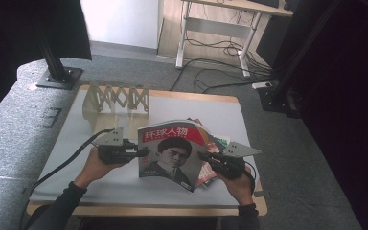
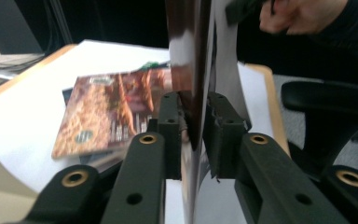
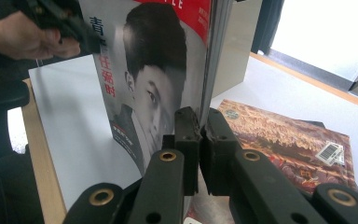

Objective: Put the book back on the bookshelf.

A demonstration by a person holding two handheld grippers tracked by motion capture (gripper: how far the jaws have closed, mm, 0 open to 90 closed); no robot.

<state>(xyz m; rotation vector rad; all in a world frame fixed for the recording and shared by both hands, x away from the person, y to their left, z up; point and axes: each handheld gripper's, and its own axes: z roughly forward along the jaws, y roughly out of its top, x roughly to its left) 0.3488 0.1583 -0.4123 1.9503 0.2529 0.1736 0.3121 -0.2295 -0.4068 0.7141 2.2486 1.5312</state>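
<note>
While both my grippers pinch the magazine [image 1: 172,153] upright over the table [image 1: 67,158], left gripper [image 1: 143,153] clamped on its left edge, right gripper [image 1: 202,156] shut on its right edge, I'd lift evenly, no twisting. Cover title reads 环球人物; red side text is partly legible. The stack [image 3: 284,140] below shows a barcode label.

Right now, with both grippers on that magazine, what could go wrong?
1. The magazine is held upright by thin edge grips: left gripper and right gripper. It already bows at its lower corner, so it could slip or crease.
2. Pulling the hands apart could tear the cover.
3. If dropped, it would likely land on the magazine stack below and shift it.
</note>
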